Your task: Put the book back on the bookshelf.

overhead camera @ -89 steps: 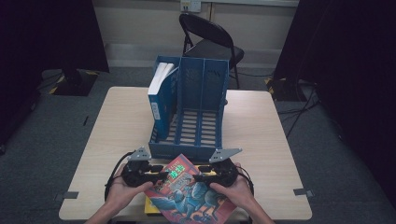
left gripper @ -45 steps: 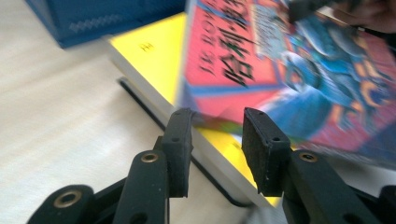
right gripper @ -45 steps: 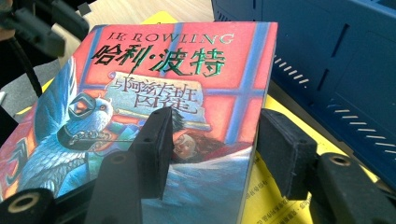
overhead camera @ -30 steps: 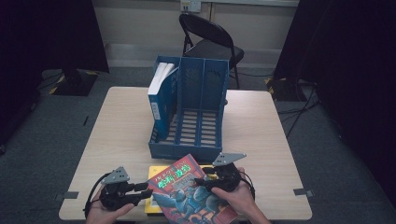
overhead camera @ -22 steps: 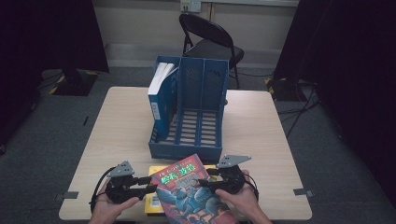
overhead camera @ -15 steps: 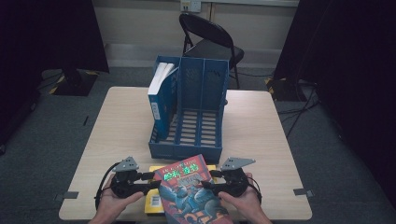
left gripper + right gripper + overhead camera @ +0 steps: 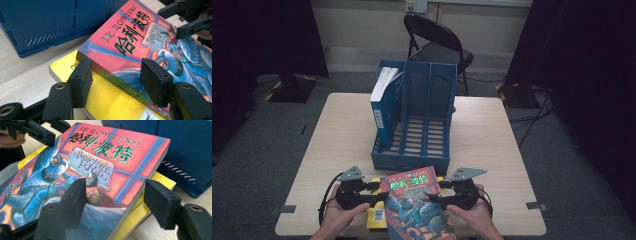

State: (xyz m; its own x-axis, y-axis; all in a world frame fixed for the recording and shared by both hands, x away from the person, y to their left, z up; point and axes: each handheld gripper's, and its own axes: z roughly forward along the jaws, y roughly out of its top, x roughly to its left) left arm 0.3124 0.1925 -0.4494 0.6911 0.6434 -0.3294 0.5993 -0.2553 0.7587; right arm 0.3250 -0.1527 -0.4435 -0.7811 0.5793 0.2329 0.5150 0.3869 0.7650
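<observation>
While both jaws have just been opening, left tool [image 7: 379, 194] and right tool [image 7: 438, 196] flank red book [image 7: 417, 205], ungripped.

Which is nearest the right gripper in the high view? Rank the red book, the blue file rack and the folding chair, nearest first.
1. Red book: right beside the right gripper, at the table's near edge, its edge between the open jaws.
2. Blue file rack: mid-table, beyond the book.
3. Folding chair: on the floor behind the table's far edge.
</observation>
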